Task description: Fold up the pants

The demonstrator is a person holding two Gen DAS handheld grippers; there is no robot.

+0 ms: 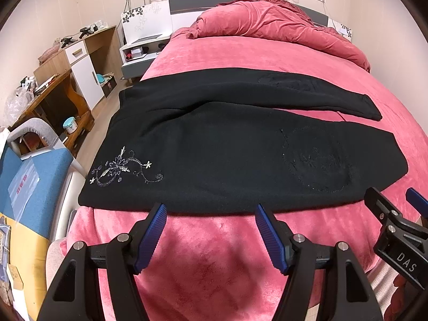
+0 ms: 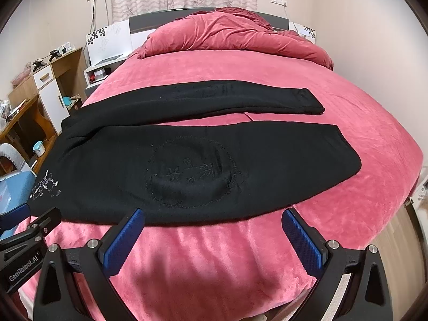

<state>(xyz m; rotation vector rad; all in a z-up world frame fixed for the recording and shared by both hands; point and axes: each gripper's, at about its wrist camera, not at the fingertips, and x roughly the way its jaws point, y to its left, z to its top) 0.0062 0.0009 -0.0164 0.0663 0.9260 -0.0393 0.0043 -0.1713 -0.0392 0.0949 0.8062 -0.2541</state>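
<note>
A: How much of the right tool (image 1: 401,208) shows in the left wrist view?

B: Only part; the picture's right edge cuts it off. In the right wrist view the left tool (image 2: 16,216) runs off the left edge too.

A: And the pants (image 2: 187,160)?

B: The waist end hangs past the bed (image 2: 214,254), so its far edge is hidden. The dark stitching on the near leg is too faint to make out.

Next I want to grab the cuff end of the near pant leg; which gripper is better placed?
Right. The right gripper hangs open at the near edge of the black pants, closer to the near leg's cuff. The left gripper, also open, sits nearer the waist embroidery.
</note>
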